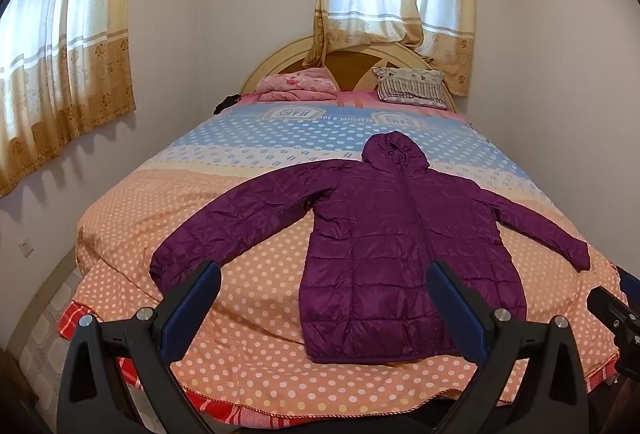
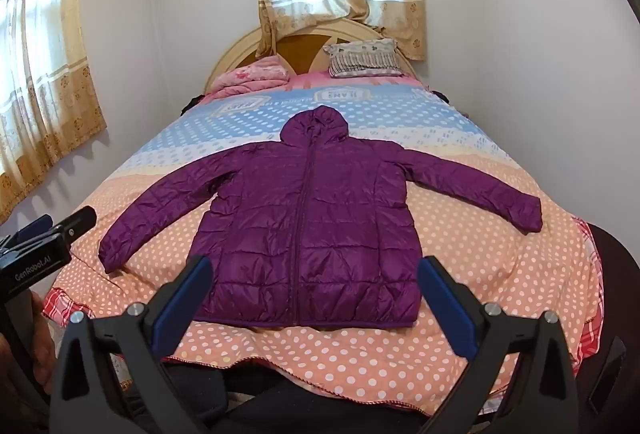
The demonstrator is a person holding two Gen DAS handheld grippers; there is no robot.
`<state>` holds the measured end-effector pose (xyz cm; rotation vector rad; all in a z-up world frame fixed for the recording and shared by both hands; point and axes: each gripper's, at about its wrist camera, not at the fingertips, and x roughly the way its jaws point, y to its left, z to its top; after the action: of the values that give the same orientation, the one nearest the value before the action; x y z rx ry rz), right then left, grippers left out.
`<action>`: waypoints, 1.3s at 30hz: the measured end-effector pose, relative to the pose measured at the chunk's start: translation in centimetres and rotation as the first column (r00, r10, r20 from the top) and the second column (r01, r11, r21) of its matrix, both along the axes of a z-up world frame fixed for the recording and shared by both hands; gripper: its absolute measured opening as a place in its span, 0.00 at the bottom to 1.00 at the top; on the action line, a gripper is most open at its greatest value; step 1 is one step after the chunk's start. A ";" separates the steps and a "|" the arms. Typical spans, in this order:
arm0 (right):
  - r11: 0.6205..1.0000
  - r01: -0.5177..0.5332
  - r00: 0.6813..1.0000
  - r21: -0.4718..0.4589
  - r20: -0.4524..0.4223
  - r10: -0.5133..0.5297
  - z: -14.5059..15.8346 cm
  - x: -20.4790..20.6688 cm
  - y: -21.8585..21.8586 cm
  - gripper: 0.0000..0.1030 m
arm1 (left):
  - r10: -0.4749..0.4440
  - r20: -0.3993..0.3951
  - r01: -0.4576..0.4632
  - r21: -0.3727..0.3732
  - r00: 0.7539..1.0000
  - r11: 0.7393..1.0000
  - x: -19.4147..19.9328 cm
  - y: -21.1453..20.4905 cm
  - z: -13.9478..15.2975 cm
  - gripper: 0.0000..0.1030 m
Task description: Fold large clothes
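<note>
Purple quilted jacket (image 2: 308, 218) flat, sleeves outspread

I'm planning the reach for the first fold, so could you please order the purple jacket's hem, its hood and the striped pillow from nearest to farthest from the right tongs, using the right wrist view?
1. Jacket hem: just ahead of the open right tongs, near the bed's foot.
2. Hood: mid-bed, beyond the jacket body.
3. Striped pillow: at the headboard, right of centre.
</note>
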<state>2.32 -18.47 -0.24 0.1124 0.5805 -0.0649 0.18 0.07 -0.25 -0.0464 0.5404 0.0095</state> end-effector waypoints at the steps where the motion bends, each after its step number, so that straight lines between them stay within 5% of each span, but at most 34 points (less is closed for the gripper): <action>1: 1.000 0.000 1.000 0.001 -0.003 0.000 -0.1 0.1 0.0 1.00 | 0.000 0.000 0.000 0.001 1.000 1.000 0.0 0.0 0.0 0.99; 39: 1.000 0.003 1.000 -0.001 -0.013 -0.003 -0.4 0.3 0.1 1.00 | -0.005 0.002 0.005 -0.004 1.000 1.000 0.0 0.5 0.0 0.99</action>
<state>2.67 -18.41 -0.67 0.1118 0.5928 -0.0689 0.19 0.57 -0.27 -0.0488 0.5385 0.0031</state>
